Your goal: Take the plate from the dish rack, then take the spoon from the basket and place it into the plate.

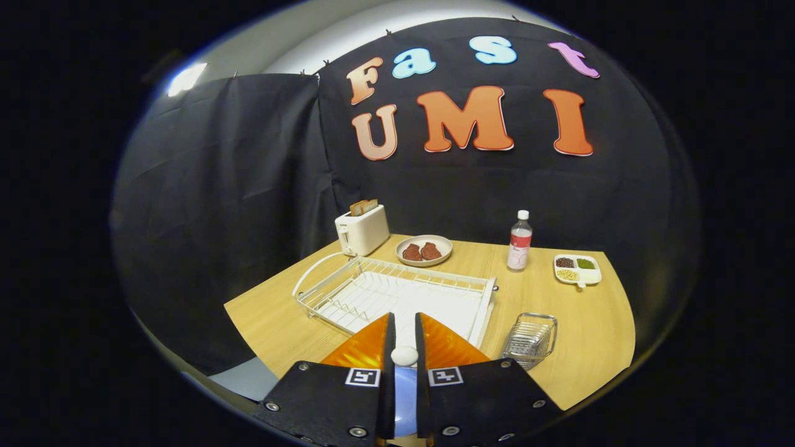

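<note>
Matt wood-grain table, white wire dish rack.

Wooden table — dish rack, toaster, bottle, basket

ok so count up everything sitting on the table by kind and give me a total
Toaster: 1
Dish rack: 1
Wire basket: 1
Bottle: 1
Round plate of brown food: 1
Divided dish: 1
Total: 6
Held above: gripper, jaws nearly closed around a white spoon.
</note>
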`<action>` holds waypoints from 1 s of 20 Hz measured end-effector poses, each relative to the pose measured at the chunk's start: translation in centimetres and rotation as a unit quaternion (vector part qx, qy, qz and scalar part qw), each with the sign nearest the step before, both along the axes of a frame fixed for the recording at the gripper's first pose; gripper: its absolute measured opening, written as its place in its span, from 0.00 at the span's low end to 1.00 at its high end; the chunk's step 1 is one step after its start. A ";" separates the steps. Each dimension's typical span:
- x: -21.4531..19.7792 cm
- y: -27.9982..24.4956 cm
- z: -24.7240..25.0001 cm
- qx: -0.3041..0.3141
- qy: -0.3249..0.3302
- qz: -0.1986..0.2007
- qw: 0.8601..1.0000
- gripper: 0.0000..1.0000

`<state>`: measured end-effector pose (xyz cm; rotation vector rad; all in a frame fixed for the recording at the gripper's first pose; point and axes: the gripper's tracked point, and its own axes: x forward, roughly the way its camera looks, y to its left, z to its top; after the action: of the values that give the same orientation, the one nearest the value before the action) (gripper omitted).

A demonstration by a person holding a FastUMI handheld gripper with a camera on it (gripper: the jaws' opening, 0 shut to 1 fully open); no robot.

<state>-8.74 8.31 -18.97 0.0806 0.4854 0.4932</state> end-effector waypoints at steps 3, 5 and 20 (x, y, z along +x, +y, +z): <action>-0.5 1.7 -2.8 -0.001 0.030 0.017 0.999 0.14; -0.9 2.8 -4.2 -0.009 0.041 0.032 0.999 0.14; -4.7 -0.8 -10.3 -0.038 0.089 0.027 0.995 0.15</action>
<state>-13.46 7.50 -29.24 0.0384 0.6827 0.5220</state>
